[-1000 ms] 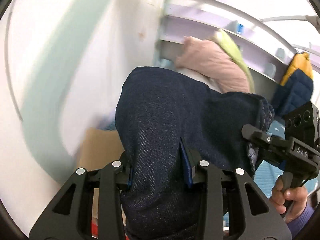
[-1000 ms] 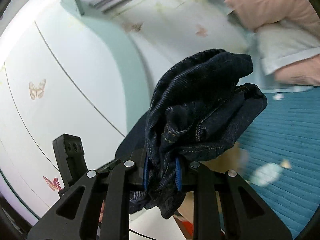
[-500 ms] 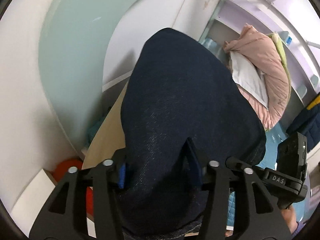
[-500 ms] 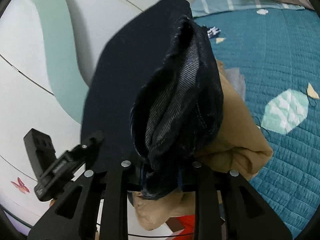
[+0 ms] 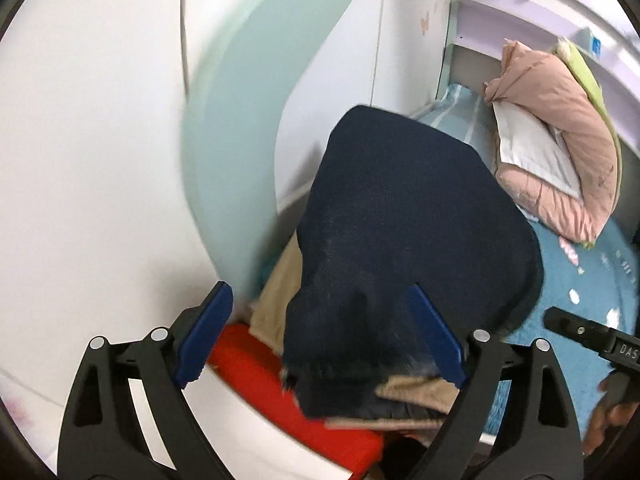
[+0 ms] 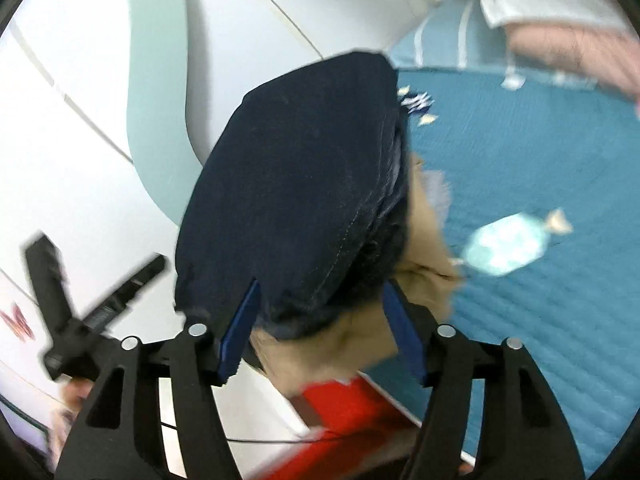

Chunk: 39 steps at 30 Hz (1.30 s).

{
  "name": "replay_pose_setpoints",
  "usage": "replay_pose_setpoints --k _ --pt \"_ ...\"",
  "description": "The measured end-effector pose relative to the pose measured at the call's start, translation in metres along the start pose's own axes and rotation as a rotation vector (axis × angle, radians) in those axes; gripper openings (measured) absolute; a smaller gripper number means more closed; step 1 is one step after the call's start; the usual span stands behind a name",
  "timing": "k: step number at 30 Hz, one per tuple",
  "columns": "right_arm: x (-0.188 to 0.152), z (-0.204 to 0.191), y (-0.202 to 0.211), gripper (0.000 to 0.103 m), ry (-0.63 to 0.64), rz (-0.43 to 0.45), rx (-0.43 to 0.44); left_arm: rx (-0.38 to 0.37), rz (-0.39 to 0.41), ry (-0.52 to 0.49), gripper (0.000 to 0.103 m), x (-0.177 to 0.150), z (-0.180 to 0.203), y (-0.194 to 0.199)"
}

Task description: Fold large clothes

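Two open claws (image 5: 320, 334) (image 6: 320, 328), jeans (image 5: 404, 240) atop tan garment (image 6: 424, 248)

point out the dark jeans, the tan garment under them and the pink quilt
dark jeans (image 5: 408, 232), left wrist view, top folded face
tan garment (image 6: 424, 236), right wrist view, edge beside the jeans
pink quilt (image 5: 560, 96), left wrist view, upper bulge

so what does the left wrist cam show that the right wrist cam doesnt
Only the left wrist view shows the whole pink quilt with the white pillow tucked in it, a yellow-green cloth behind it and the purple shelf.

Only the right wrist view shows the bedspread's pale candy print.

Both show the folded dark jeans lying on tan clothes at the edge of the teal bedspread, a red item below, and both the left gripper and right gripper open, jaws spread clear of the denim.
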State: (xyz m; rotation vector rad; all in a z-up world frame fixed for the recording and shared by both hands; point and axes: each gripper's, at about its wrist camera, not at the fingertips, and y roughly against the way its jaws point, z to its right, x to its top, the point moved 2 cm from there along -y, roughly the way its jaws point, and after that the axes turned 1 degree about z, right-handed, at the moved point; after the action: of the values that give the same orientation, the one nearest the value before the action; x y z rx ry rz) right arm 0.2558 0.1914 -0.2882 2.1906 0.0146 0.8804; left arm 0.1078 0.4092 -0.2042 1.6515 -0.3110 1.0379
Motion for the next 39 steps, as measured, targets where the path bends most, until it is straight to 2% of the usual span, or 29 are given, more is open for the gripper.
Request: replay_pose_setpoints --k 4,10,14,21,25,33,39 --pt "-0.015 -0.001 0.064 0.083 0.087 0.057 -0.11 -0.011 0.043 -0.032 0.092 -0.004 0.031 0.056" --pt "-0.056 0.001 0.189 0.09 0.142 0.208 -0.243 -0.125 0.117 -0.044 0.094 -0.015 0.091 0.14" --pt "-0.077 -0.011 0.265 0.091 0.146 0.307 -0.312 -0.201 0.189 -0.101 0.095 -0.013 0.149 0.189" --pt "-0.117 -0.022 0.365 0.094 0.129 0.468 -0.382 -0.25 0.304 -0.167 0.098 -0.028 0.205 0.271" --pt "-0.137 -0.03 0.408 0.095 0.126 0.537 -0.411 -0.287 0.354 -0.176 0.098 -0.039 0.216 0.311" --pt "-0.17 -0.054 0.478 0.095 0.151 0.66 -0.467 -0.267 0.462 -0.202 0.098 -0.051 0.231 0.381" --pt "-0.185 -0.073 0.502 0.095 0.194 0.714 -0.495 -0.295 0.518 -0.206 0.098 -0.057 0.236 0.416"
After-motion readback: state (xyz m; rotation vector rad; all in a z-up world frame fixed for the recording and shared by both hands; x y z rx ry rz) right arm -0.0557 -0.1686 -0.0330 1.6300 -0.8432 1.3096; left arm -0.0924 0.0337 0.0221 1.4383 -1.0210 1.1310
